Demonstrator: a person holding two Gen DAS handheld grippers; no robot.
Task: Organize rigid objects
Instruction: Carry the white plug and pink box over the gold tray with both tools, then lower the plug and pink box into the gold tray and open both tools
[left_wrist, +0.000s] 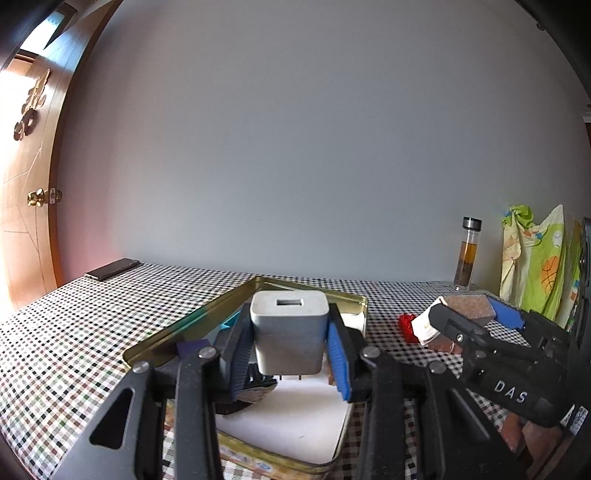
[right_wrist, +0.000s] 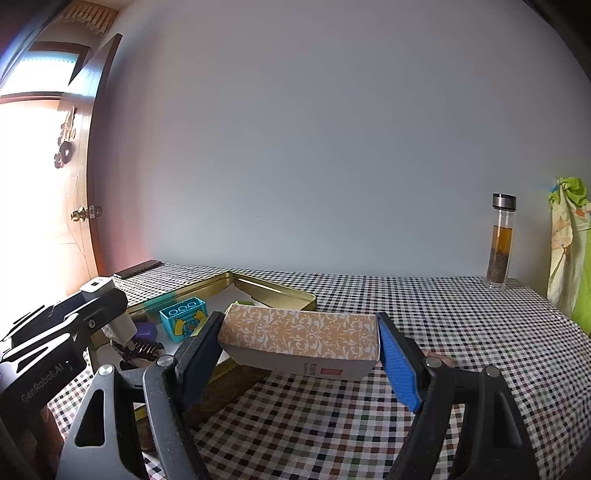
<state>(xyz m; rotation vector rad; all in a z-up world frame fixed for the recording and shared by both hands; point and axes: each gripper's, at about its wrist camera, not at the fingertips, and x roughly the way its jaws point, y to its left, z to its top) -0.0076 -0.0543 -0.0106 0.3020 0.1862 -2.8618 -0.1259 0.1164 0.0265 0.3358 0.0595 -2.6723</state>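
My left gripper (left_wrist: 290, 347) is shut on a white USB charger (left_wrist: 290, 328), prongs down, held above the gold tin tray (left_wrist: 184, 325). It also shows in the right wrist view (right_wrist: 110, 314). My right gripper (right_wrist: 299, 350) is shut on a patterned orange-and-white box (right_wrist: 301, 338), held above the checkered table just right of the tray (right_wrist: 280, 291). The box also shows in the left wrist view (left_wrist: 458, 317). In the tray lie a turquoise toy brick (right_wrist: 184, 319), a purple block (right_wrist: 146, 328) and a dark brush-like object (right_wrist: 142, 350).
A red toy brick (left_wrist: 406, 326) lies on the checkered tablecloth (right_wrist: 369, 424) right of the tray. A glass bottle (right_wrist: 500, 243) with brown liquid stands at the back right. A dark phone (left_wrist: 112, 268) lies at the far left. A green printed cloth (left_wrist: 532, 266) hangs at right.
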